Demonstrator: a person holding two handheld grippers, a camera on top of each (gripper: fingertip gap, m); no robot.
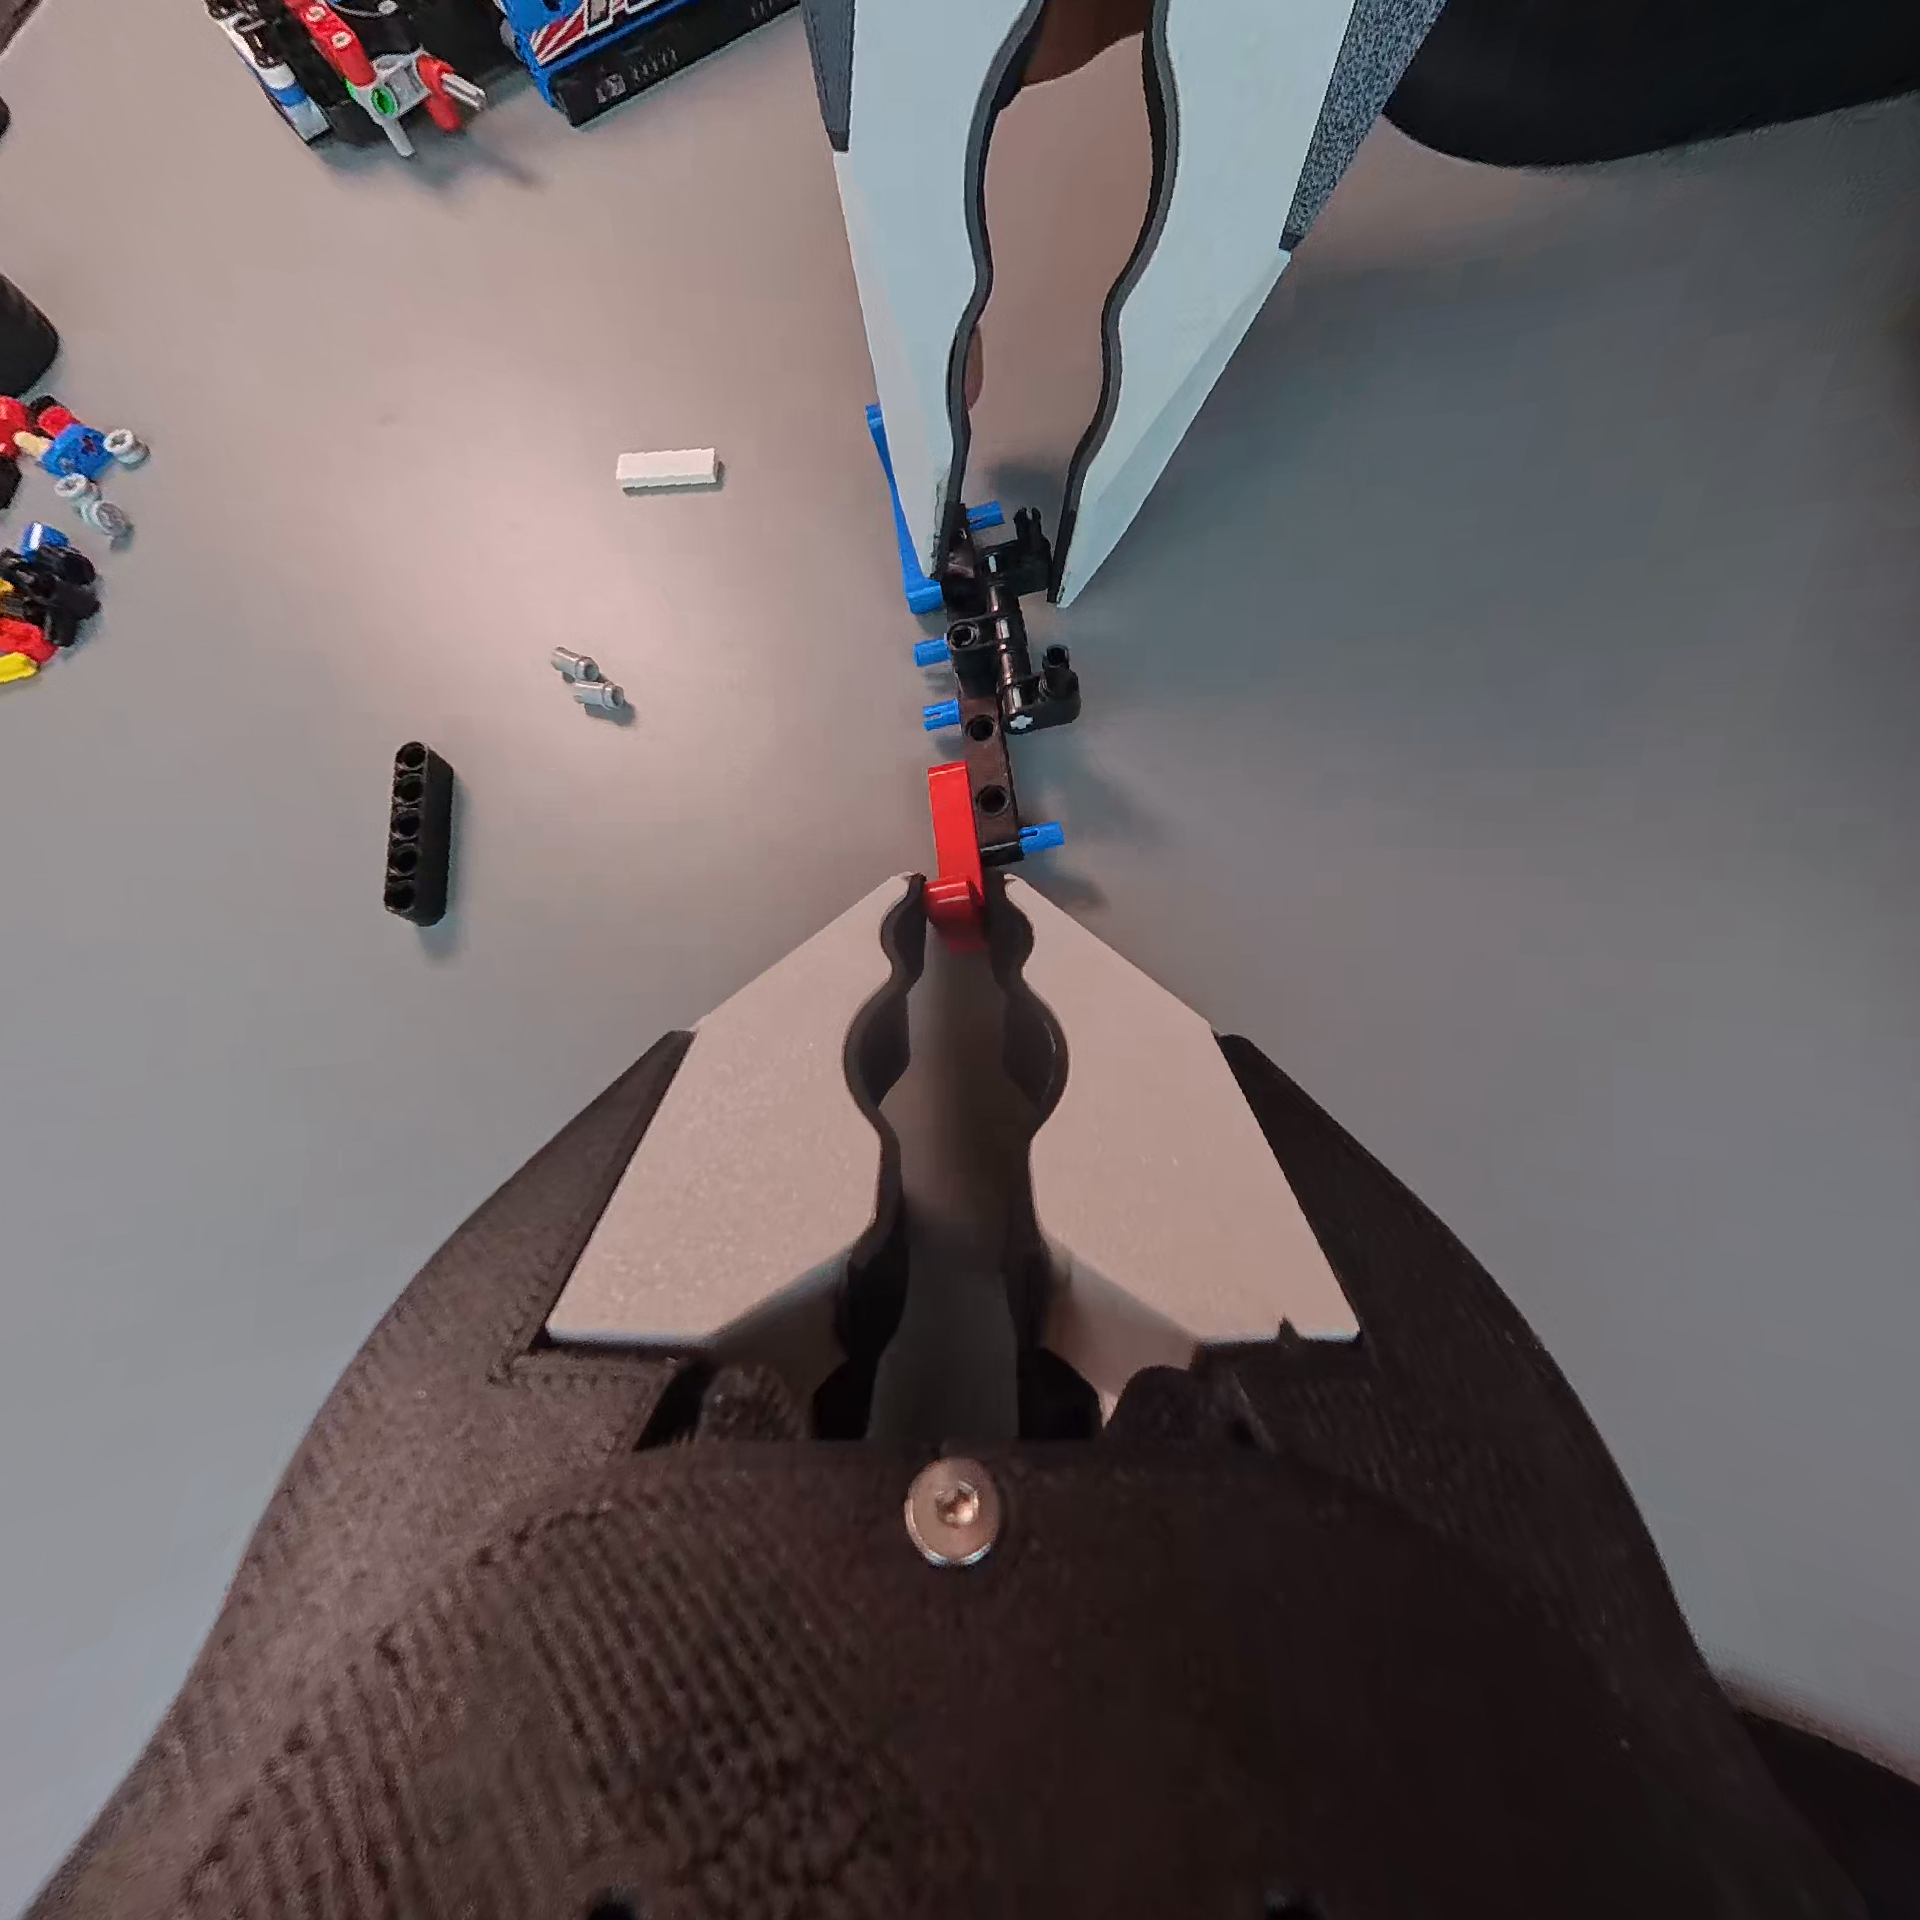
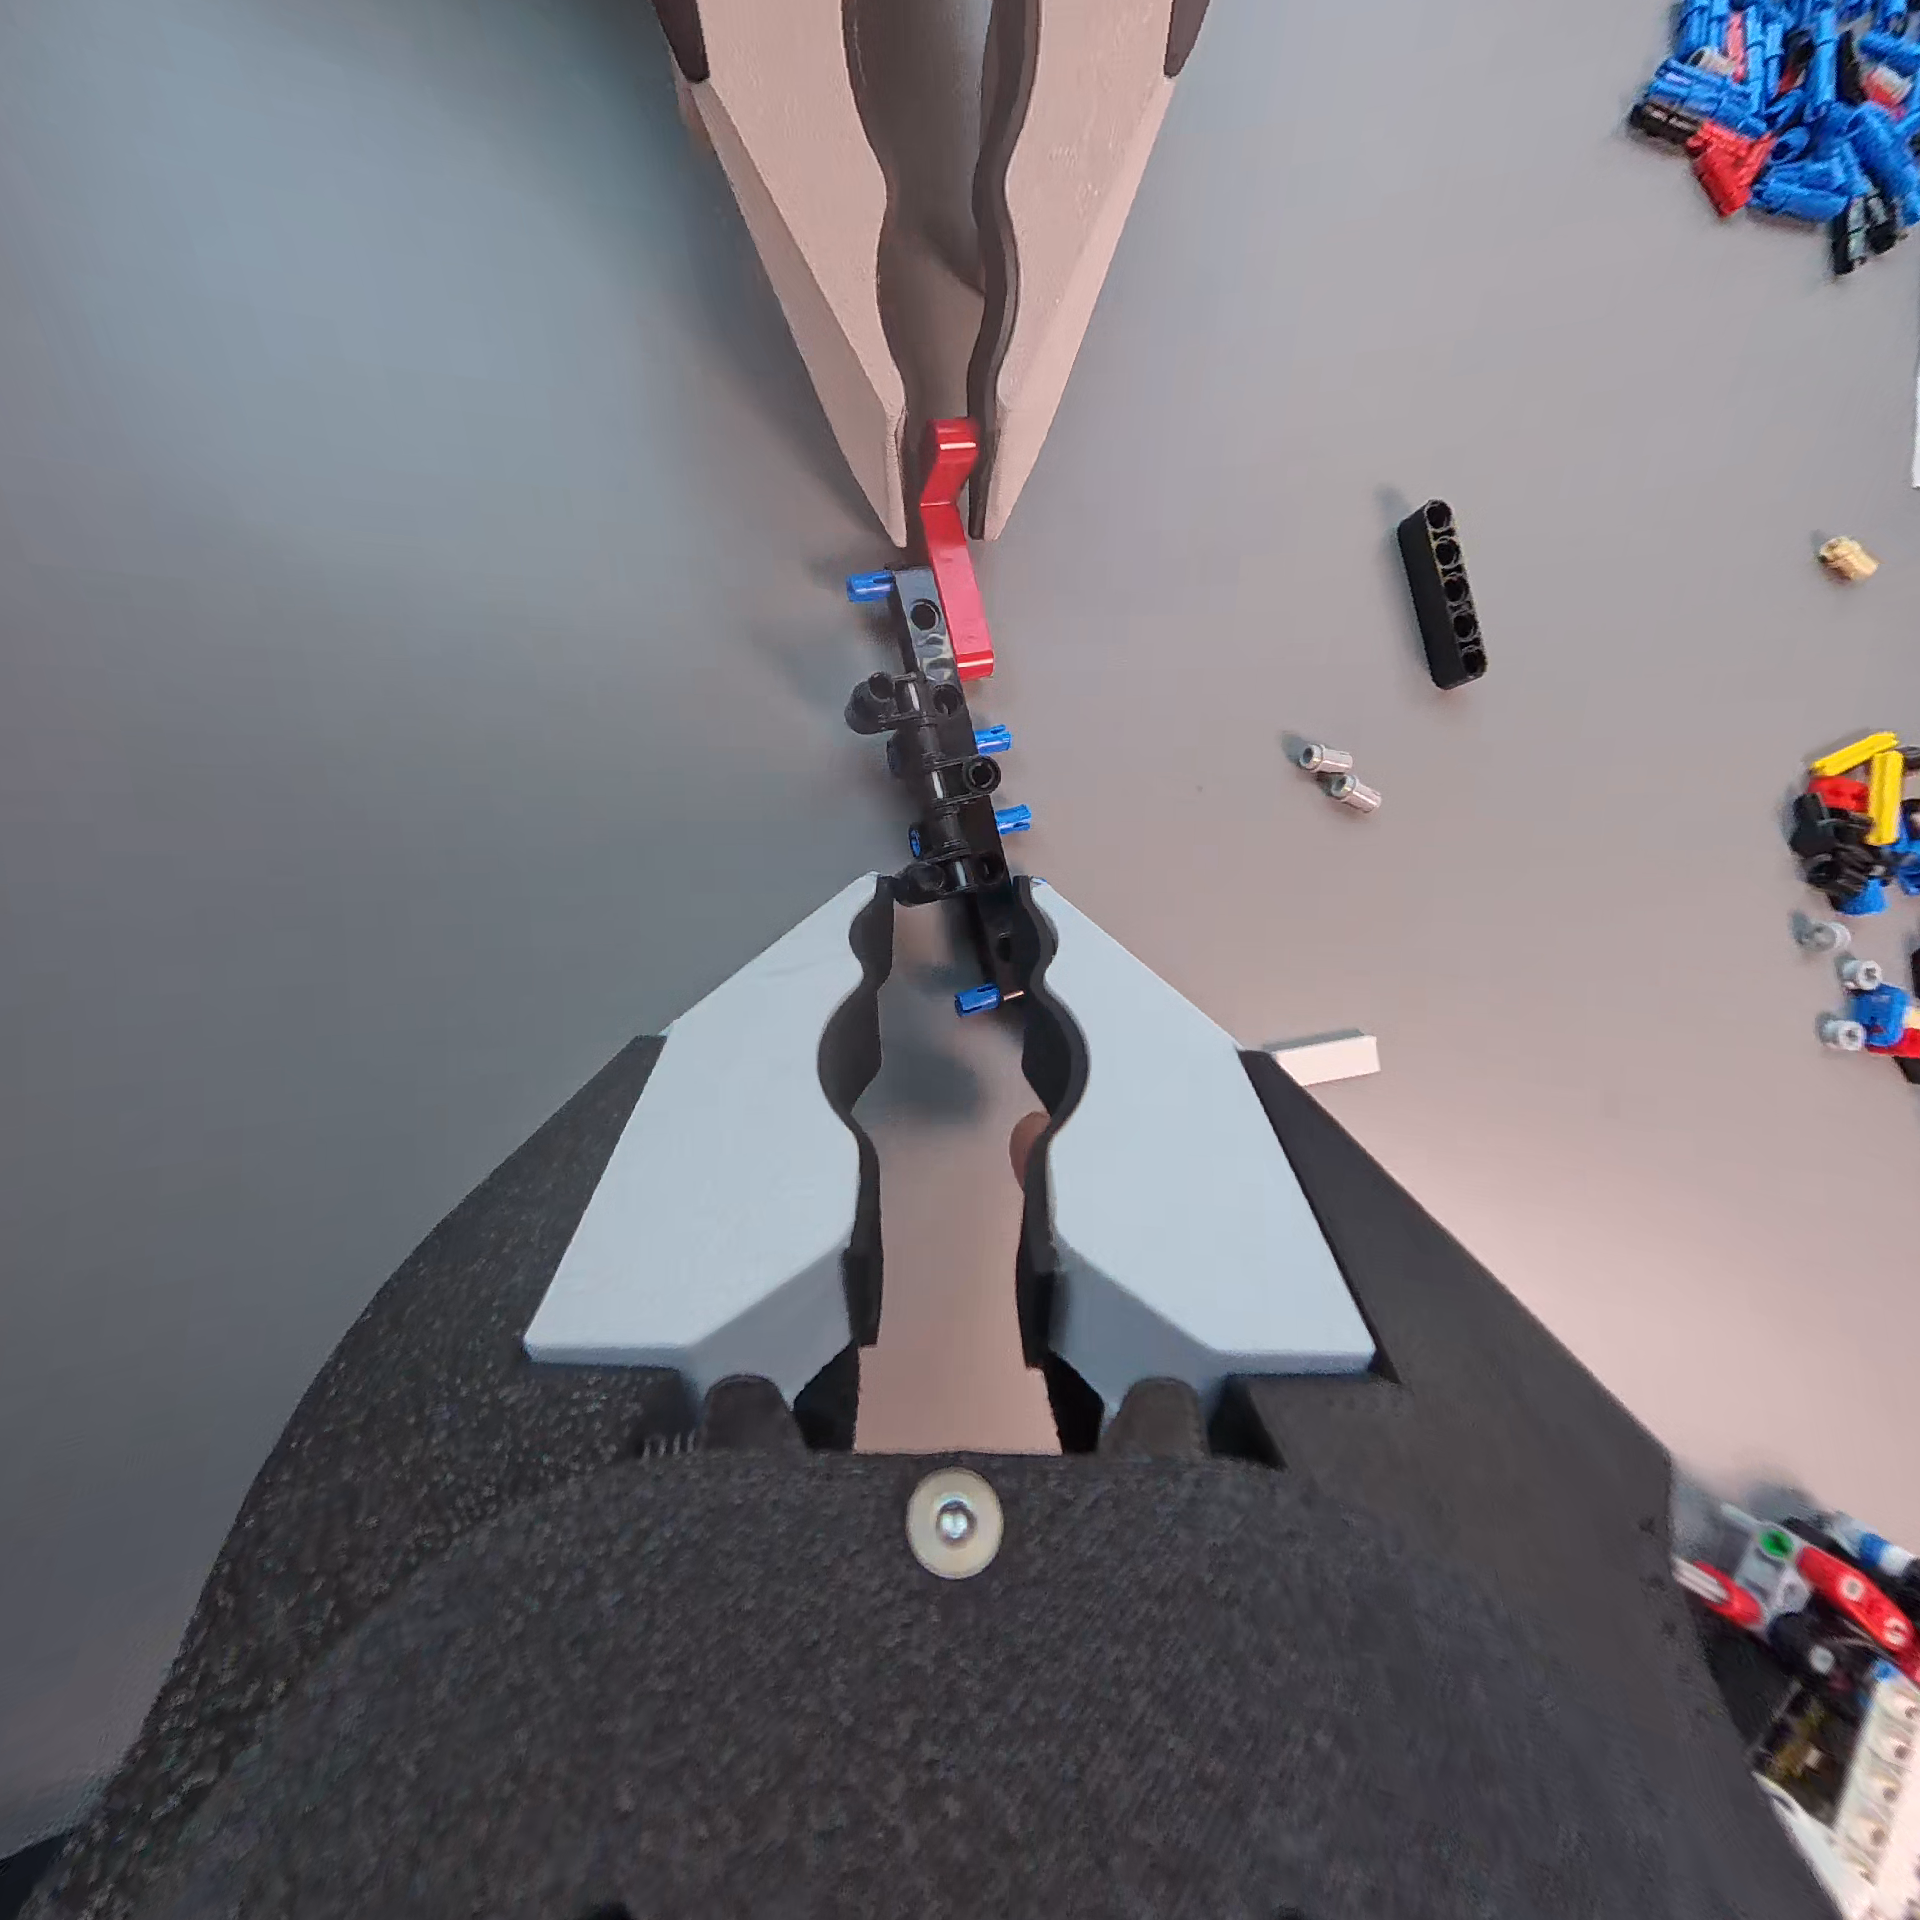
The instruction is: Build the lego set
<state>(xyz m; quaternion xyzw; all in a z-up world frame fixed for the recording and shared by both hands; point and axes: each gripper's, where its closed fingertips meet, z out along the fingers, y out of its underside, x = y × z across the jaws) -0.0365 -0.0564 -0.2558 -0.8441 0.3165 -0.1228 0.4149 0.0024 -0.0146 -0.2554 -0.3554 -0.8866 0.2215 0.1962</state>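
A black beam assembly (image 1: 987, 727) with blue pins and black connectors is held above the grey table between both grippers. My left gripper (image 1: 961, 888) is shut on a red bent liftarm (image 1: 951, 831) that lies against the assembly's near end. My right gripper (image 2: 956, 888) is shut on the assembly's other end (image 2: 951, 790). In the right wrist view the left gripper (image 2: 940, 535) comes from the top holding the red liftarm (image 2: 956, 582). In the left wrist view the right gripper (image 1: 1008, 561) comes from the top, with a blue part (image 1: 899, 520) showing behind its finger.
A black five-hole beam (image 1: 419, 831) (image 2: 1442, 594), two grey pins (image 1: 590, 681) (image 2: 1335, 774) and a pale flat tile (image 1: 667, 470) (image 2: 1325, 1055) lie loose. Mixed part piles (image 1: 52, 540) (image 2: 1849, 831), a blue pile (image 2: 1797, 114), a half-built model (image 1: 353, 73) (image 2: 1808, 1621). About 7 centimeters separates my left fingertips from my right.
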